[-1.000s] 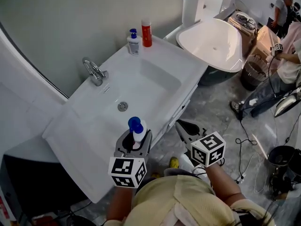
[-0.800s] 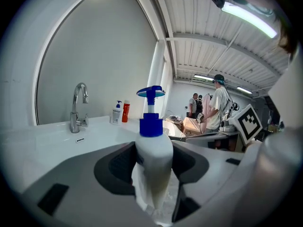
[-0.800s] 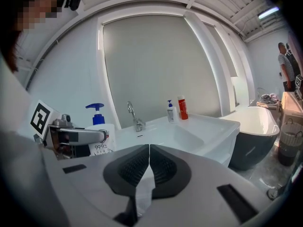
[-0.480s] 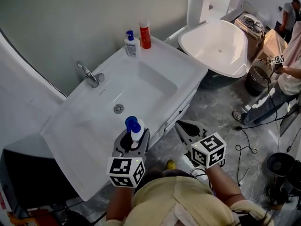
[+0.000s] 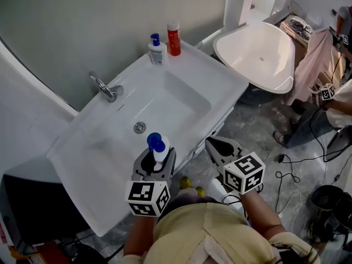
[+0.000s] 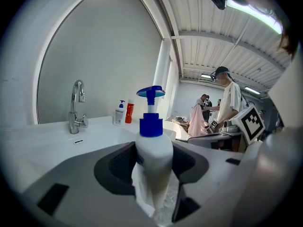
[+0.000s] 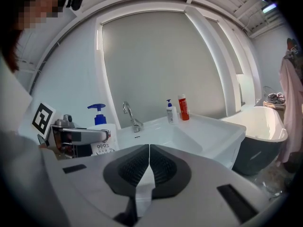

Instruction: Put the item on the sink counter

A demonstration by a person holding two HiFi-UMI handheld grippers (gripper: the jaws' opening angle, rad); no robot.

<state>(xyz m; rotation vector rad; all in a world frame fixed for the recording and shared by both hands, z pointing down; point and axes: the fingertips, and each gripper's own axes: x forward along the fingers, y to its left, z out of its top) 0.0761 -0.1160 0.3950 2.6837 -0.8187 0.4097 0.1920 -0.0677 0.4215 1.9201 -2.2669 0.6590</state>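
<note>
A white pump bottle with a blue pump head stands upright between the jaws of my left gripper, which is shut on its body. In the head view it hangs over the front rim of the white sink counter. In the left gripper view the bottle fills the gap of the left gripper. My right gripper hovers off the counter's front right over the floor. Its pads meet with nothing between them, as the right gripper view shows.
At the counter's back stand a chrome faucet, a white pump bottle and a red bottle. The basin has a drain. A white bathtub lies beyond the counter. People and cables are at the right.
Both grippers have drifted slightly along the counter's front edge, the bottle still held upright. The people at the right have shifted.
</note>
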